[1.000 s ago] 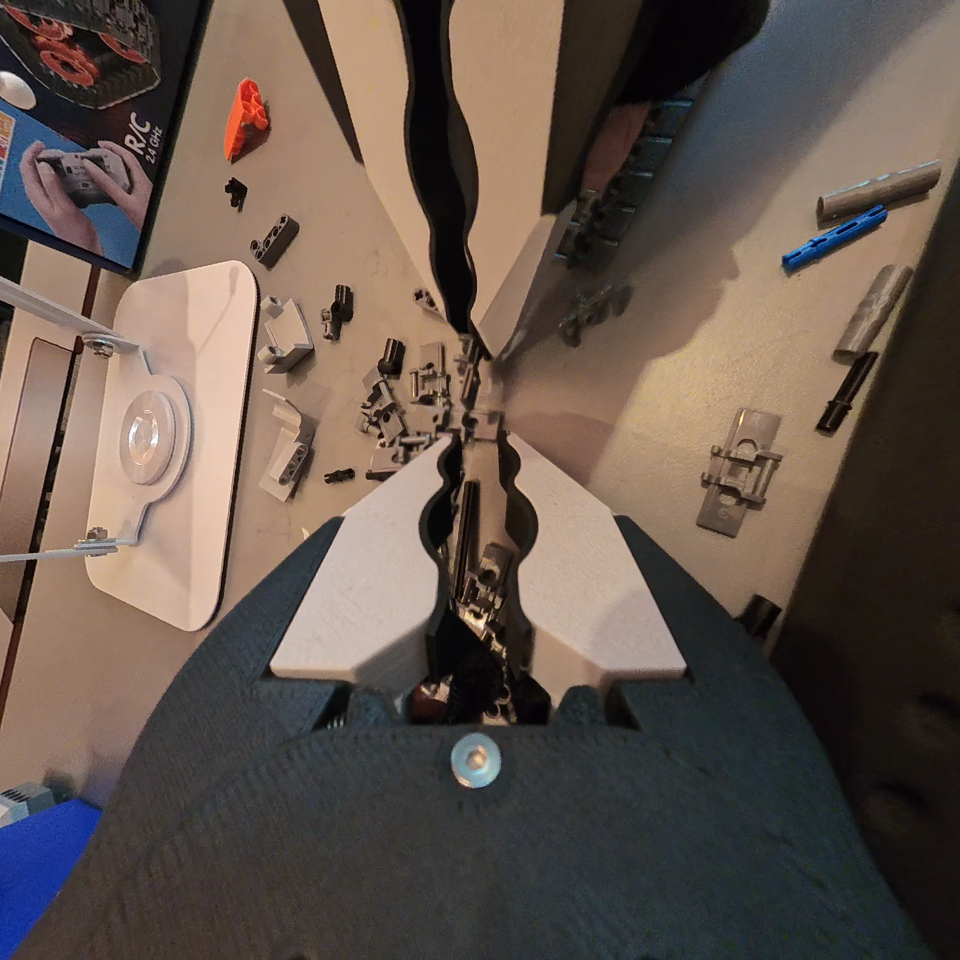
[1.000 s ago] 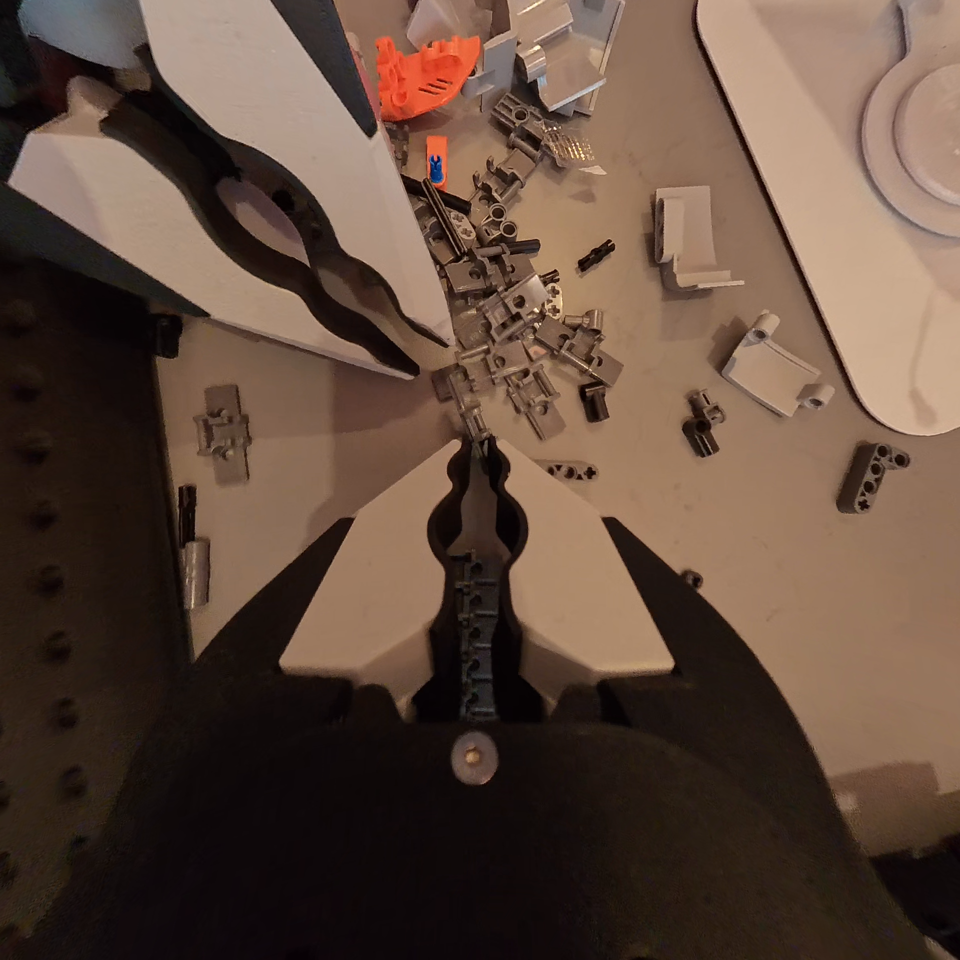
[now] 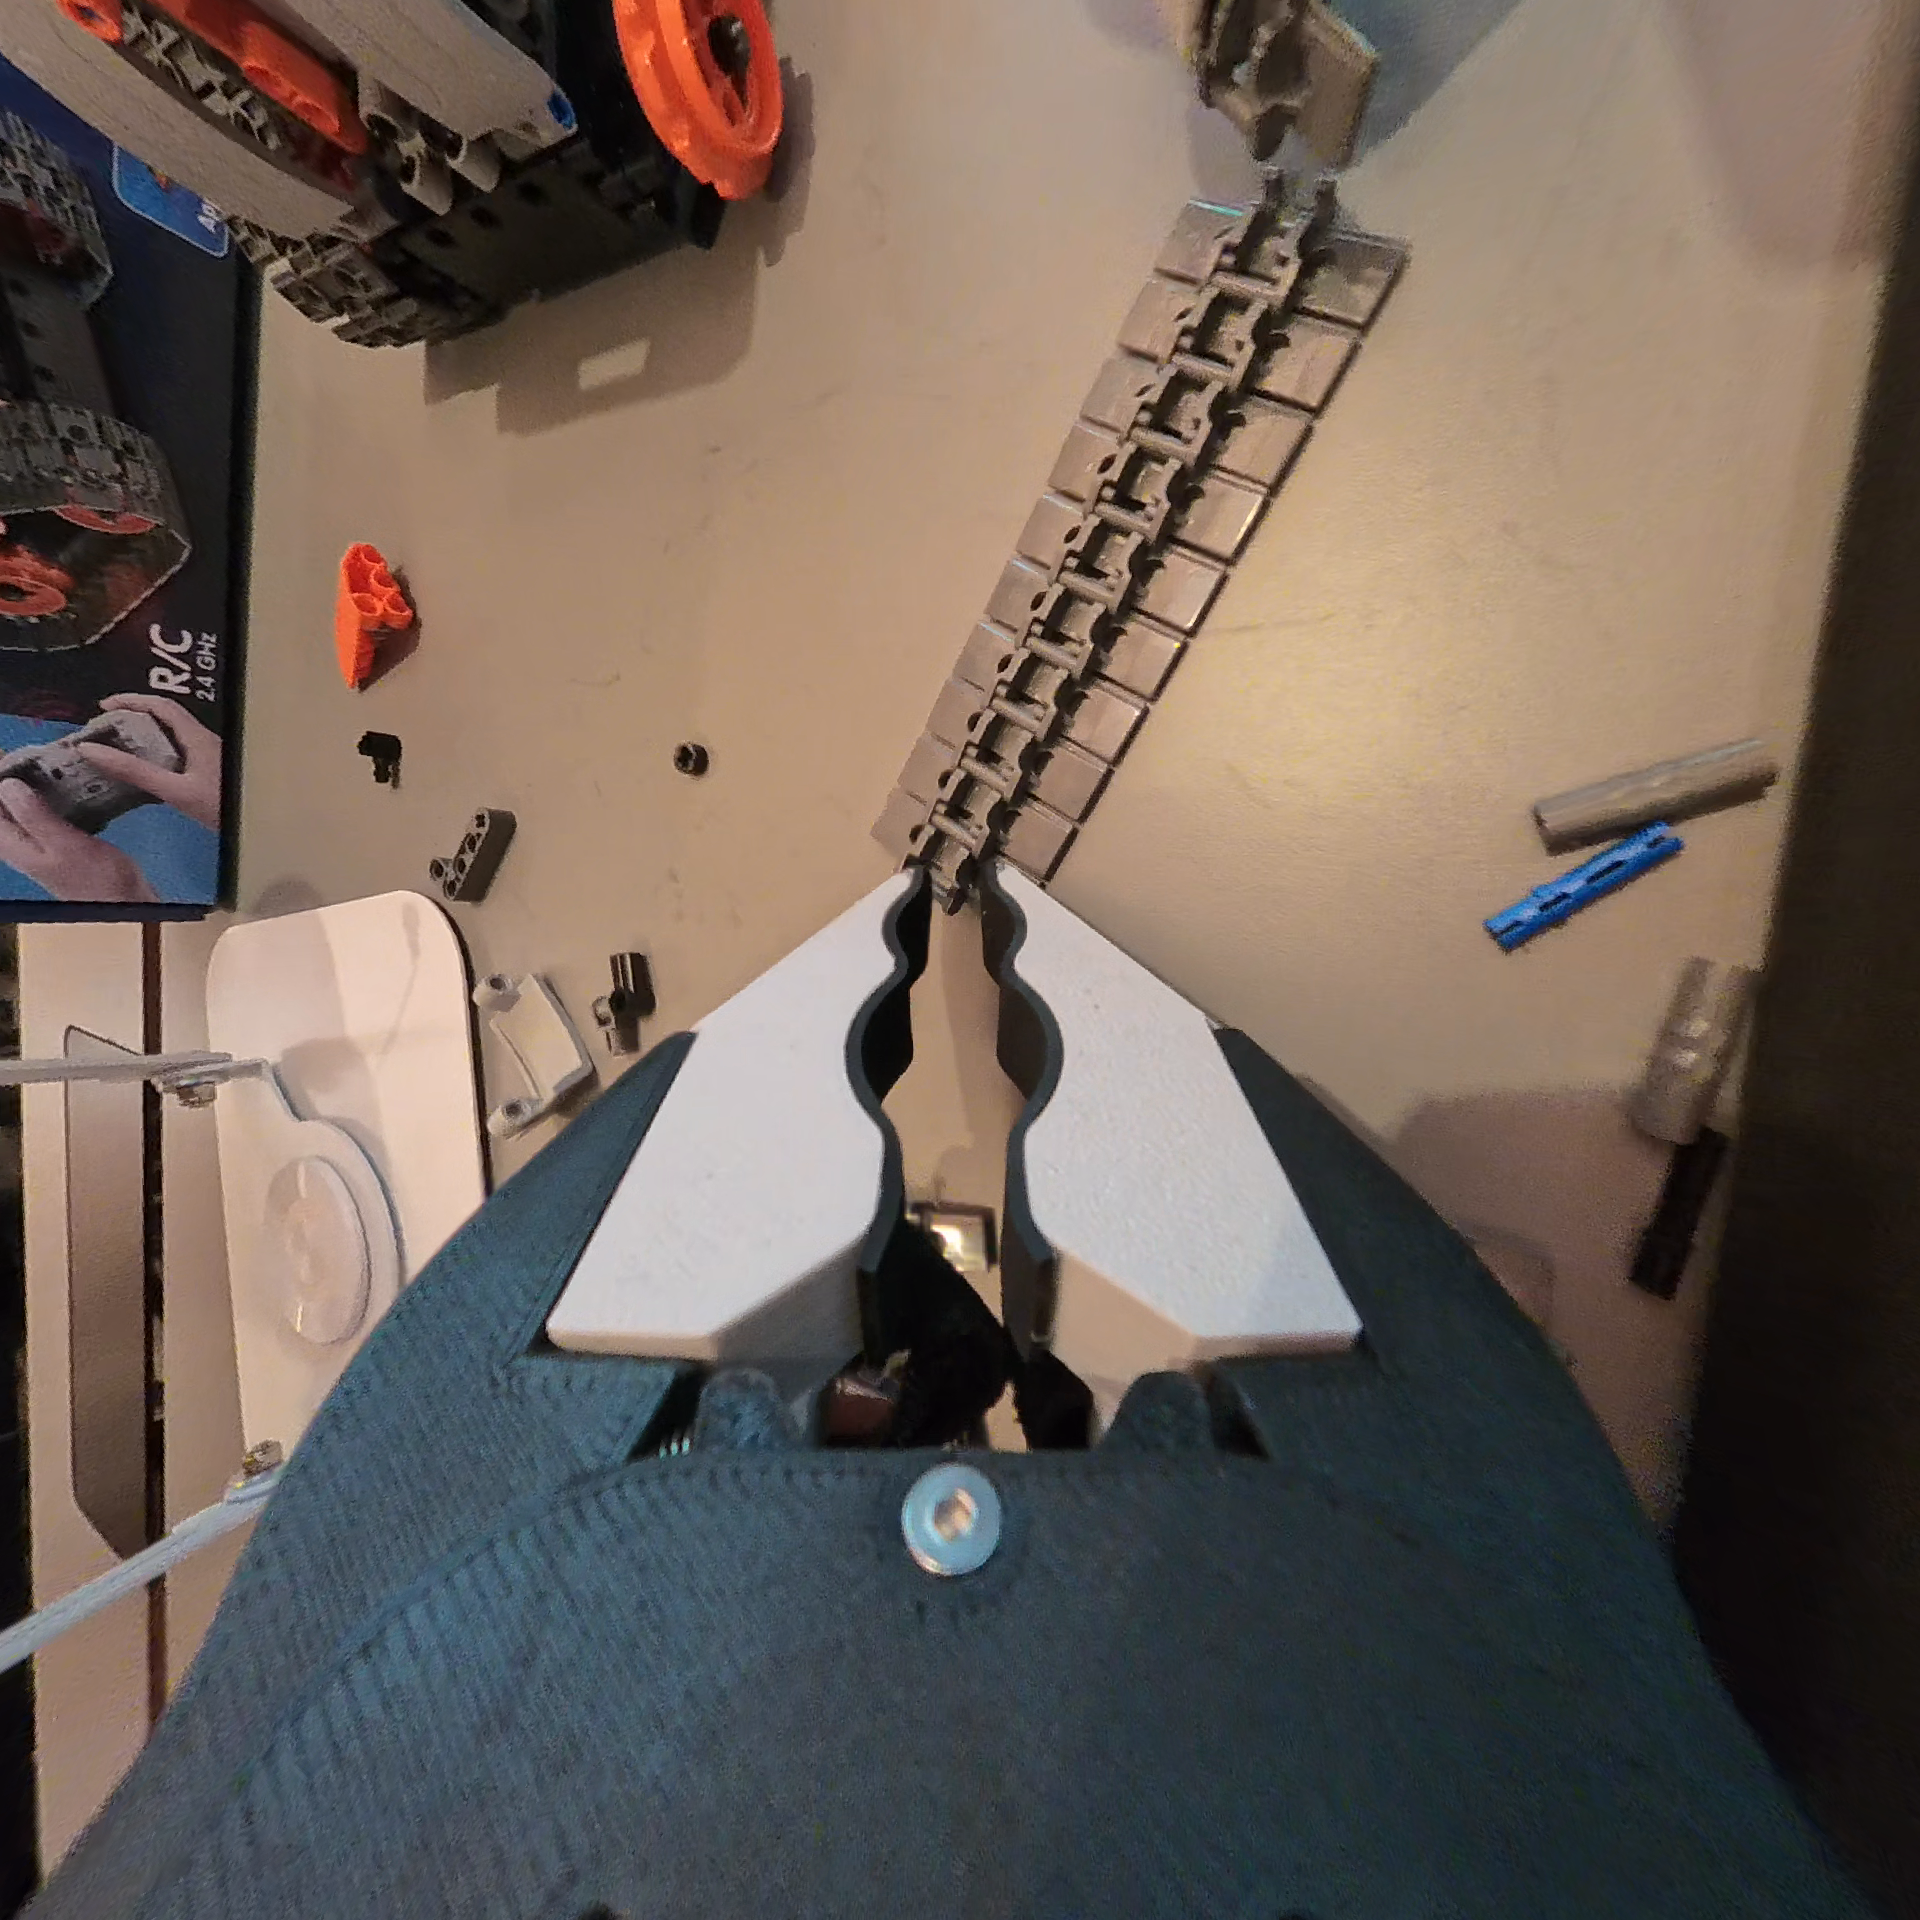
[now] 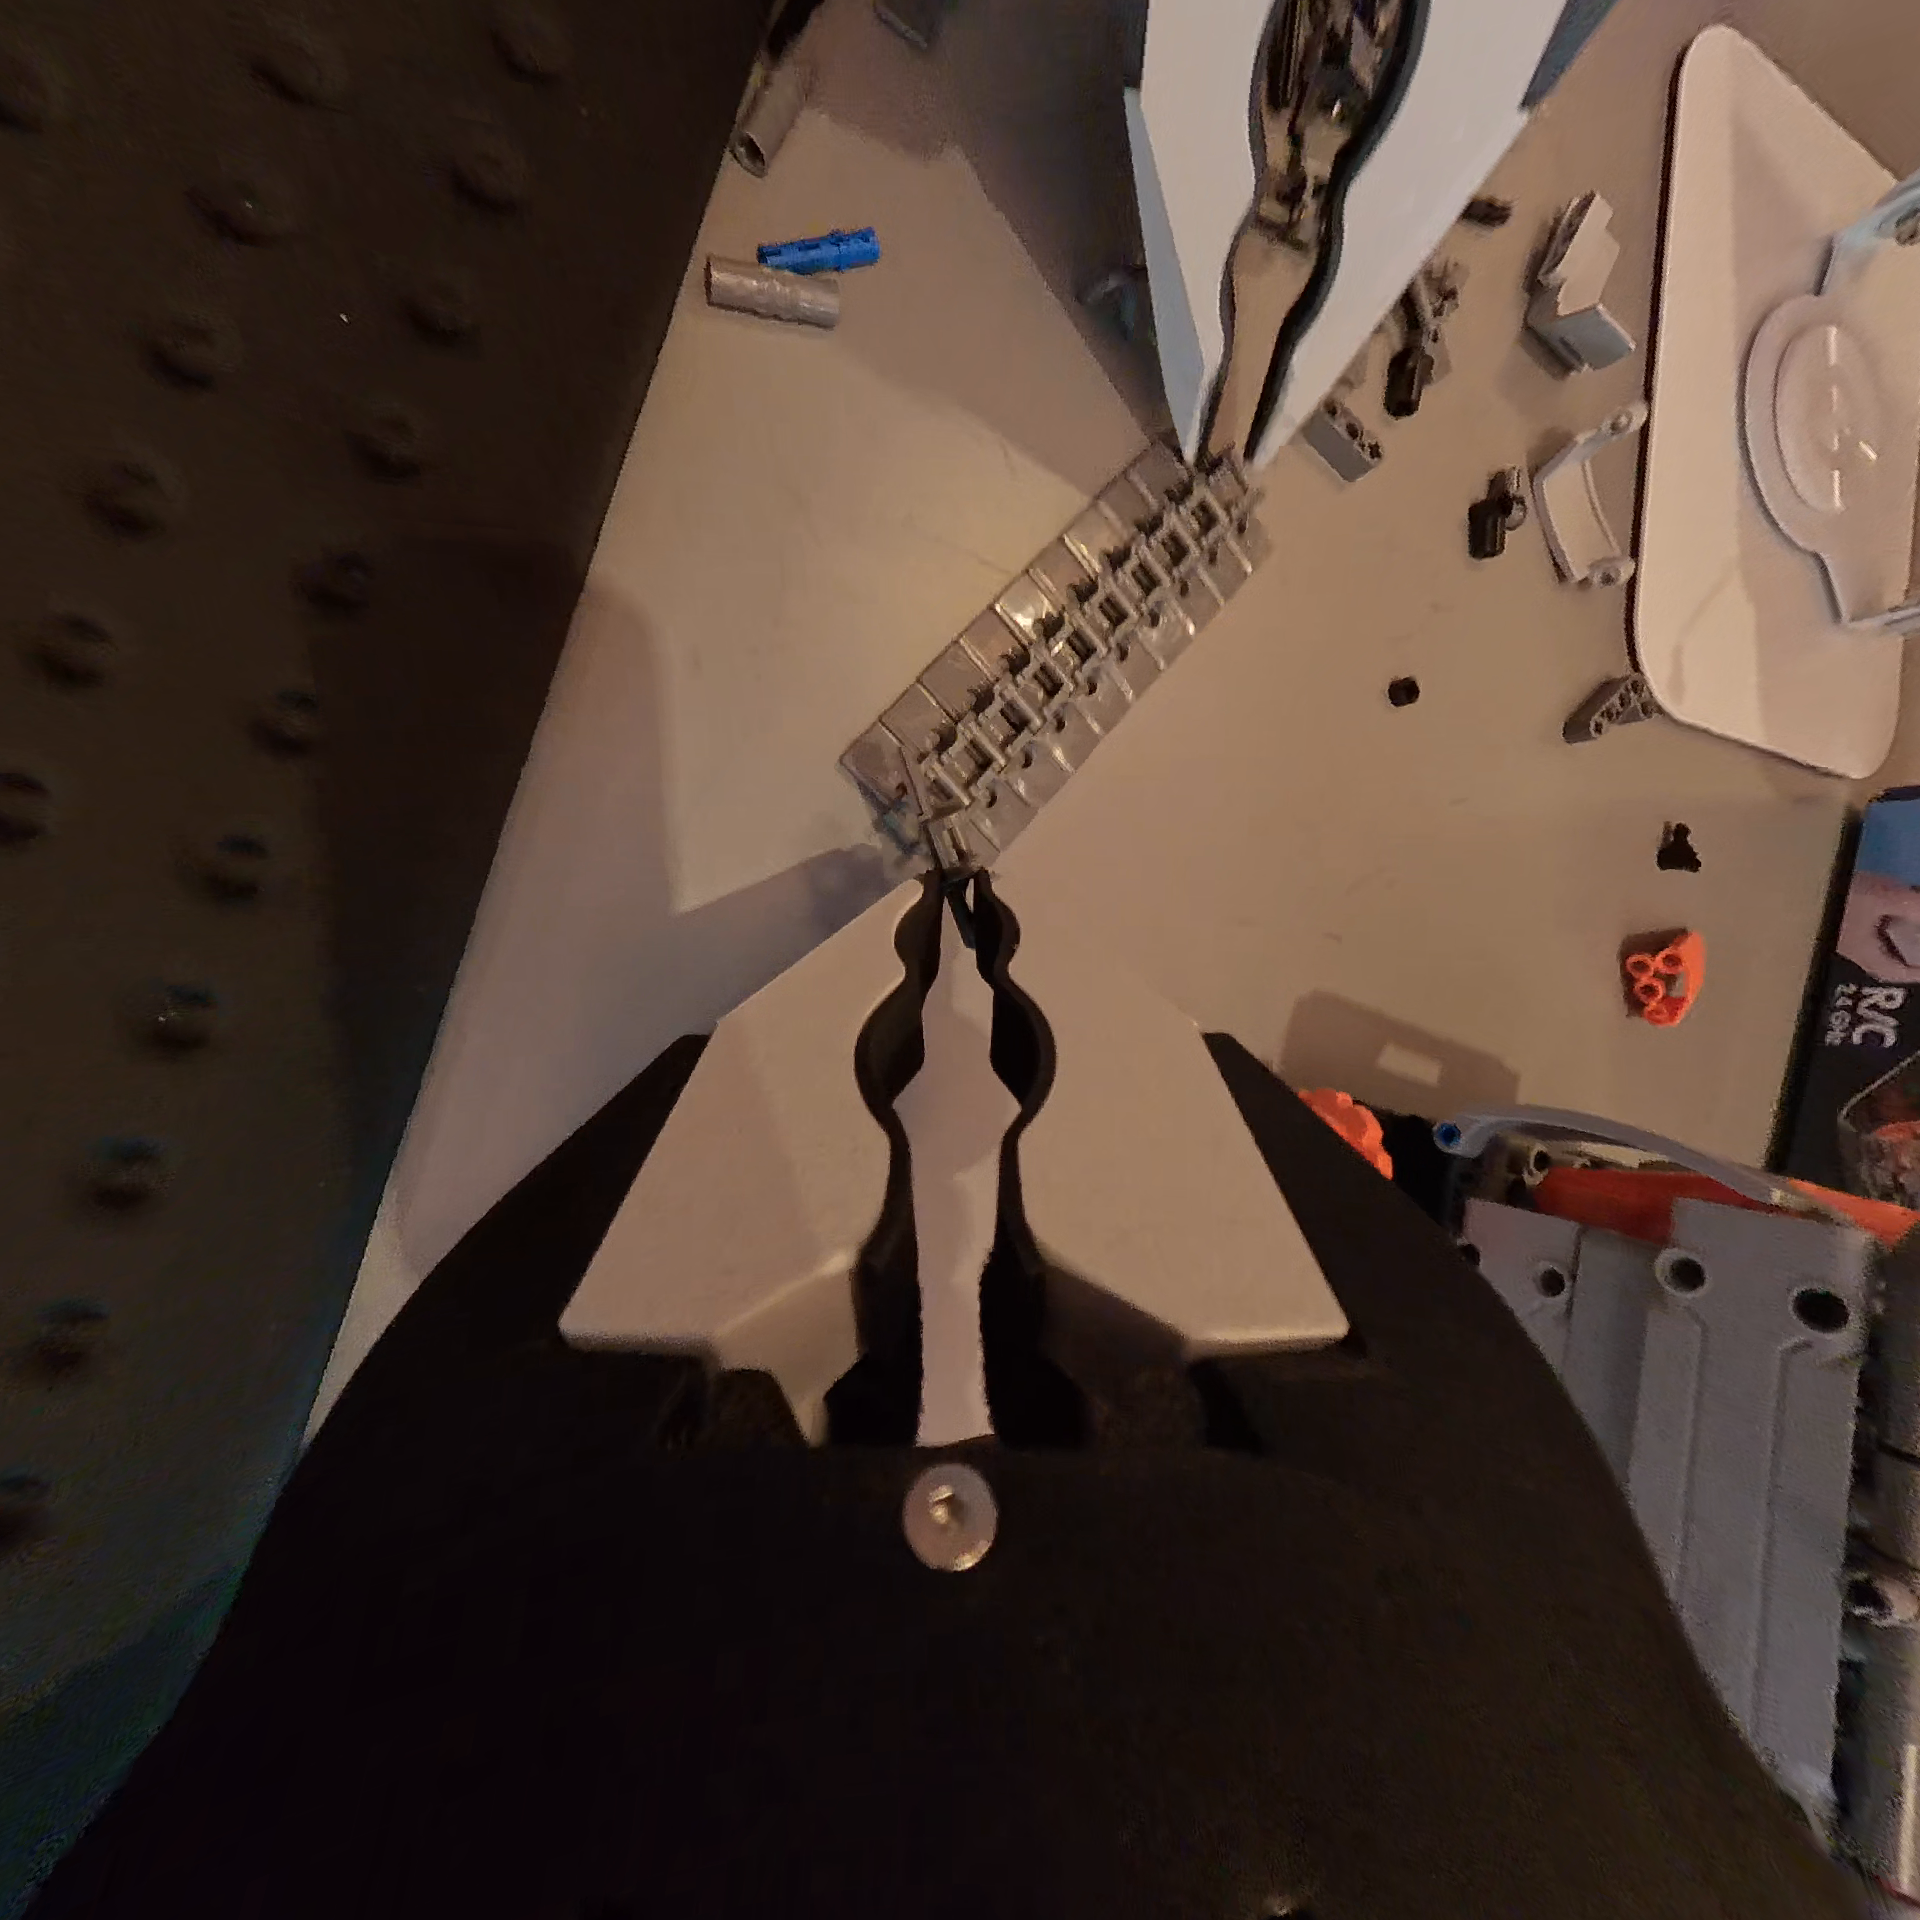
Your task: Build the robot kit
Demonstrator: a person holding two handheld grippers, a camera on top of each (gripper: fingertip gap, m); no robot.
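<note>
Both my grippers pinch one grey track strip (image 3: 1132, 540): left gripper (image 3: 951, 888) fingers nip its near end, right gripper (image 4: 954, 883) the opposite end. It stretches toward one o'clock above the desk (image 3: 727, 582). Orange piece (image 3: 372, 613) lies at ten o'clock.

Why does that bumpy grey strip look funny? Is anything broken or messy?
The grey track strip hangs stretched between the left hand-held gripper and the right hand-held gripper, each pinching one end. At the right's end, the last link sits crooked. Small loose pieces lie scattered on the table.
</note>
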